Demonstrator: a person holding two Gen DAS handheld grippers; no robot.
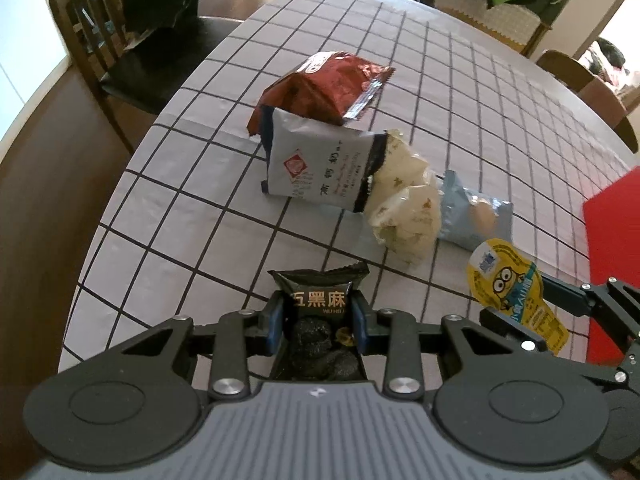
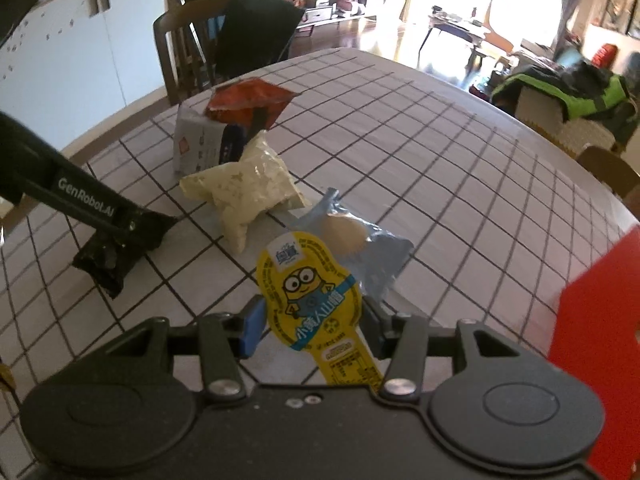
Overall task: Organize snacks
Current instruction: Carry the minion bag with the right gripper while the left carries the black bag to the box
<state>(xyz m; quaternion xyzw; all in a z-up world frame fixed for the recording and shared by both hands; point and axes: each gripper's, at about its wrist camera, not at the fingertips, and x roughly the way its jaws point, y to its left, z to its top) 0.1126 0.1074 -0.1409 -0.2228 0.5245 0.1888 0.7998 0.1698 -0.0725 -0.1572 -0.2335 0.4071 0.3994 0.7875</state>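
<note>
My left gripper [image 1: 318, 320] is shut on a black sesame snack packet [image 1: 320, 296], held just above the checked tablecloth; it also shows in the right wrist view [image 2: 108, 256]. My right gripper [image 2: 312, 320] is shut on a yellow Minion snack packet [image 2: 312, 296], also seen in the left wrist view [image 1: 512, 284]. A row of snacks lies ahead: a red packet [image 1: 324, 88], a grey-white packet [image 1: 320, 160], a cream packet [image 1: 404, 204] and a light blue packet [image 1: 472, 216].
A red box [image 2: 596, 320] stands at the right edge of the table [image 1: 480, 92]. Wooden chairs [image 1: 100, 40] stand around the table. A box draped with green and black cloth [image 2: 568, 96] sits beyond the far side.
</note>
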